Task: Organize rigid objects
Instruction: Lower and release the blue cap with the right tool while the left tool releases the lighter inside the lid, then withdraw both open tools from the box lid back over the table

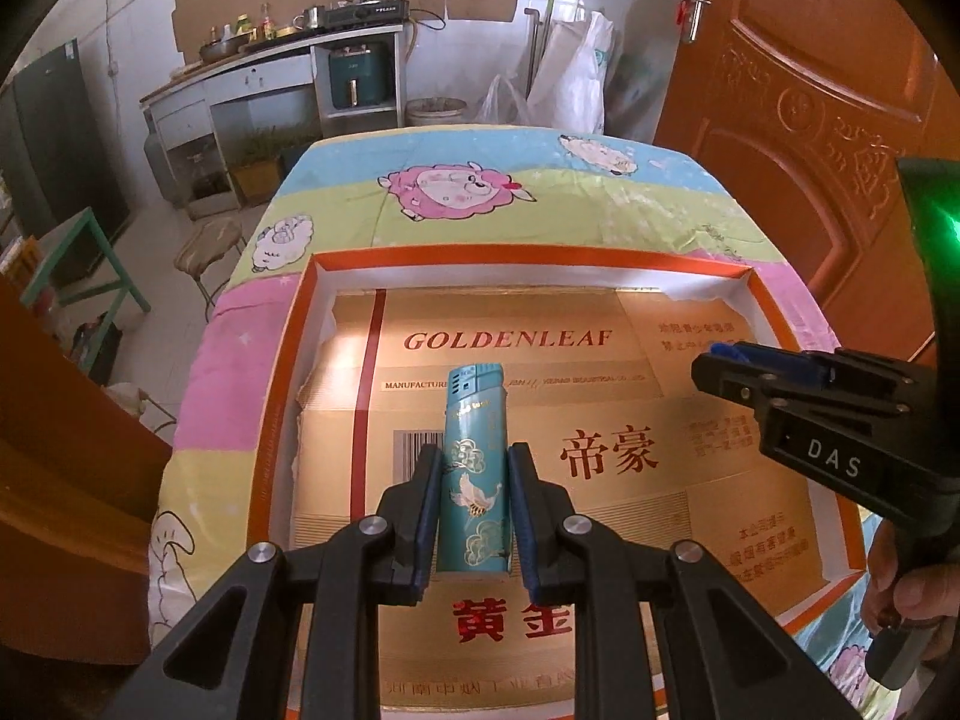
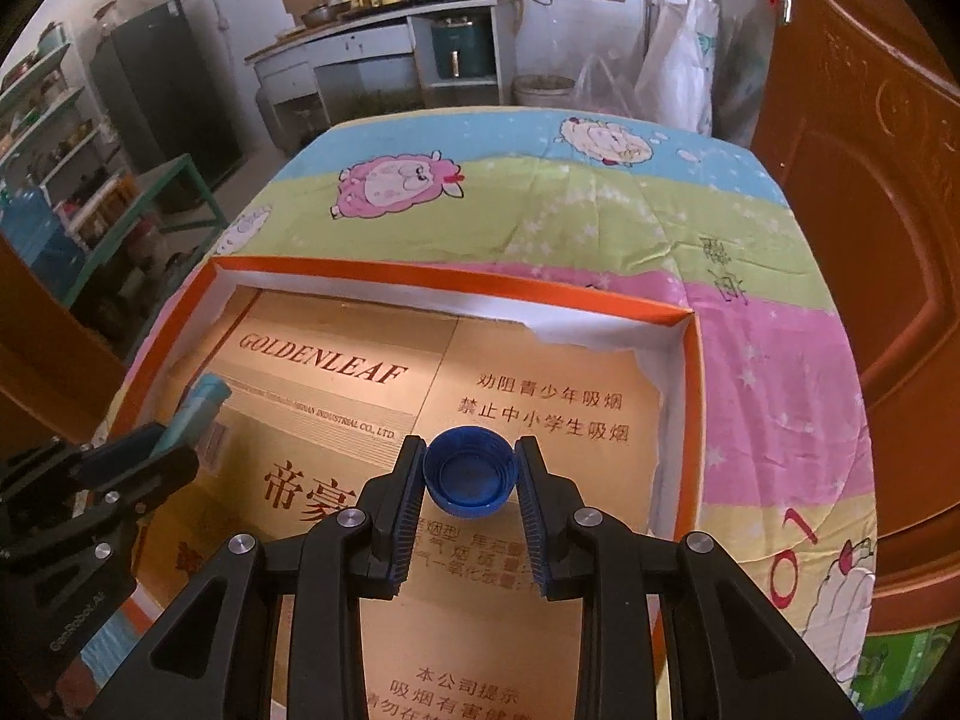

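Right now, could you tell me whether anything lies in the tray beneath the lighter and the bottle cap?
Nothing visible does. Below the lighter and the blue cap, the orange tray shows only its gold cardboard lining.

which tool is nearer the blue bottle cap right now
Right. The right tool is clamped on the blue bottle cap above the orange box. The left tool is off to its side, clamped on the teal lighter.

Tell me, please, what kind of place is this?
Probably a kitchen or utility room in a home: a gas stove on a counter, a dark fridge, and a table under a cartoon sheep cloth.
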`<state>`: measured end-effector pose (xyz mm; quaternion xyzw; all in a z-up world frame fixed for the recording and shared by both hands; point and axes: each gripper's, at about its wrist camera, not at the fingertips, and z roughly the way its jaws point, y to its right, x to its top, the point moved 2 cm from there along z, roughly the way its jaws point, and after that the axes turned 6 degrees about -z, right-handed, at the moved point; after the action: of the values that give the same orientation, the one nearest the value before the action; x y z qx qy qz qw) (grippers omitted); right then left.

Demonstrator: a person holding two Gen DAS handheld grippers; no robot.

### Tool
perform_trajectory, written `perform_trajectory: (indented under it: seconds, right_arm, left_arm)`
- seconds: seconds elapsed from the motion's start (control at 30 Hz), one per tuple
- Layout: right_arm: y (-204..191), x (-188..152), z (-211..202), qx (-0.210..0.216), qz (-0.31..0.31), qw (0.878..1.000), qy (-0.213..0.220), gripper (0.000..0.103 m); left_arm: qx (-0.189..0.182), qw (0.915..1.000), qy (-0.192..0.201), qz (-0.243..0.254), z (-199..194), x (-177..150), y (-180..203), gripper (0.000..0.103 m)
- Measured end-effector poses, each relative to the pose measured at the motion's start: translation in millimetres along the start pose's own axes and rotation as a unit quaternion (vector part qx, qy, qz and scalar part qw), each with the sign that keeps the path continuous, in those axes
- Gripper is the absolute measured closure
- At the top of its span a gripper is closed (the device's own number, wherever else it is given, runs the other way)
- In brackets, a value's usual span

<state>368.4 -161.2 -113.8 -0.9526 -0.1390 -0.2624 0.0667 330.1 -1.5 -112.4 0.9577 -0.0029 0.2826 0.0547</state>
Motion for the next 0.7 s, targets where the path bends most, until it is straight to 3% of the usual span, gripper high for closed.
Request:
perform_trajectory:
  seconds: [0.47,0.6,0.63,0.7]
  right_arm:
    - [2,-7,15,-0.004,0.008,1.0,-0.009,0.071]
    - [2,-8,13,-0.005,0.012,1.0,-0.003,0.055]
    - [1,-8,12,-0.006,0.011,1.0,-0.002,0.054]
    - [0,-11,9,-0.01,0.008,1.0,0.002,0.054]
  left_arm:
    - [-0.015,0.9998,-0.012,-0.003,24,-11,-7,0.08]
    - [-0.015,0.9998,-0.012,-0.004,24,-13,-9,0.08]
    - [-0.015,0.9998,-0.012,-0.004,24,-13,-8,0.079]
    - [-0.034,0.9993,-0.013,-0.004,23,-14,-7,0.066]
